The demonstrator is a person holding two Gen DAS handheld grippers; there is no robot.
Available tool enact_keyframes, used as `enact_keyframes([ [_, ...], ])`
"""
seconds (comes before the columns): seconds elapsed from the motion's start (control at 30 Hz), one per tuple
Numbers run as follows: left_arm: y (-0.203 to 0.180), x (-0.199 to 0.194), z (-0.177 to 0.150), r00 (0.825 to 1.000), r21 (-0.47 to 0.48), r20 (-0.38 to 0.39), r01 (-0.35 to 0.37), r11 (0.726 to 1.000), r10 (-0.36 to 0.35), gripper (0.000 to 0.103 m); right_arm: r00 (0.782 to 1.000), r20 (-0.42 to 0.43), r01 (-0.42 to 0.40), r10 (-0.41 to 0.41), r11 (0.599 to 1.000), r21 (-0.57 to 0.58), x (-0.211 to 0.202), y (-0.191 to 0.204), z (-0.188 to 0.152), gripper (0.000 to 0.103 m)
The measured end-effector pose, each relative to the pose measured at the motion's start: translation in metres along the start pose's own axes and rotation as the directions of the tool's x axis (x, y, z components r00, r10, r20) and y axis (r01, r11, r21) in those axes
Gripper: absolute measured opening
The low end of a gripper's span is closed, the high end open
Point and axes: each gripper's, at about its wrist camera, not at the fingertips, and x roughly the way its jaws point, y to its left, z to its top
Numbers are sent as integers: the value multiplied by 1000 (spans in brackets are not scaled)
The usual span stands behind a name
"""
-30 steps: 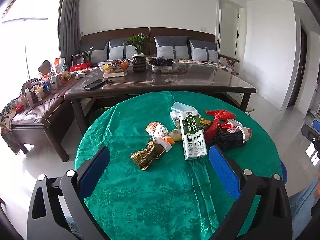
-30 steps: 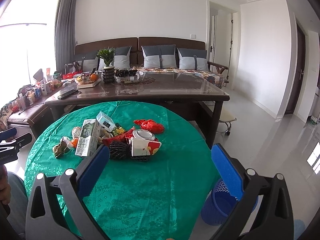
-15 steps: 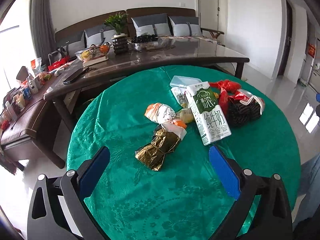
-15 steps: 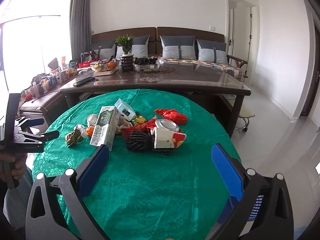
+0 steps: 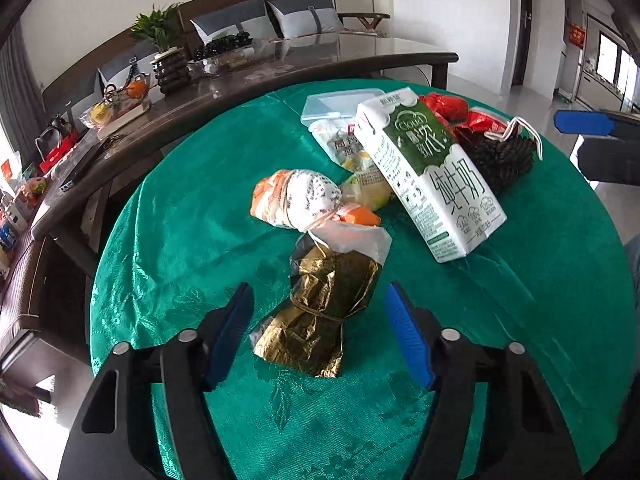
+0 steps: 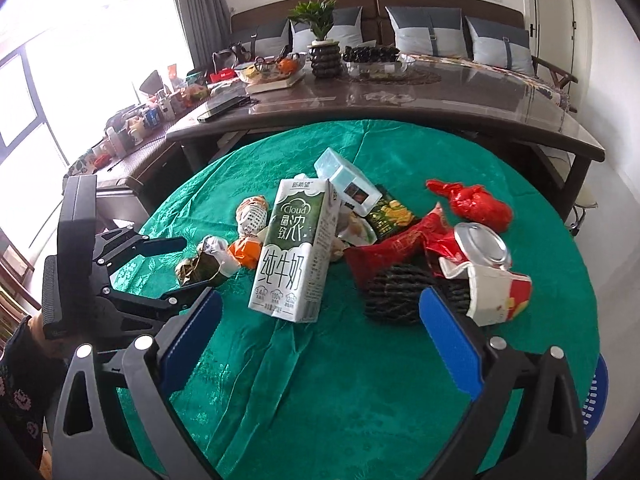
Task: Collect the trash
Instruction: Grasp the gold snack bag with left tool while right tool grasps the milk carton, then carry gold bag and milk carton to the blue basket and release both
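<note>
A pile of trash lies on the round table with a green cloth (image 5: 192,248). My left gripper (image 5: 320,320) is open and empty, its blue pads on either side of a crumpled gold foil wrapper (image 5: 320,312), not touching it. Behind the wrapper lie an orange-and-white wrapper ball (image 5: 298,200) and a green-and-white milk carton (image 5: 432,172). My right gripper (image 6: 320,332) is open and empty, just short of the milk carton (image 6: 294,248) and a black ribbed object (image 6: 396,292). A torn red-and-white paper cup (image 6: 492,284), red wrappers (image 6: 476,204) and a clear plastic box (image 6: 348,182) lie there too.
A long dark table (image 6: 400,92) with a plant, fruit bowls and a remote stands behind the round table, and a sofa (image 6: 440,20) behind that. A blue basket (image 6: 596,392) stands on the floor at the right. The left gripper shows in the right wrist view (image 6: 120,276).
Both grippers have moved forward and down toward the trash. The left gripper's jaws have narrowed and now straddle the gold foil wrapper. The right gripper has come close to the milk carton.
</note>
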Motion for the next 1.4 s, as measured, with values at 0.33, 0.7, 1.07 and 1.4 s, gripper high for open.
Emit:
enact_keyframes([
  [0.33, 29, -14, -16, 1000, -208, -22, -12, 978, 8, 40, 996, -88, 8, -10, 1000, -17, 67, 32, 13, 82],
  [0.7, 0, -51, -37, 998, -410, -5, 53, 910, -60, 41, 994, -100, -35, 31, 999, -38, 41, 18, -3, 56],
  [1.07, -83, -44, -19, 994, -395, -6, 96, 914, -107, 41, 982, -188, 10, -7, 1000, 17, -33, -47, -85, 56],
  [1.4, -97, -39, -16, 998, -307, -52, 8, 952, -25, 80, 977, -215, 12, 2, 998, 63, -35, -64, -106, 74],
])
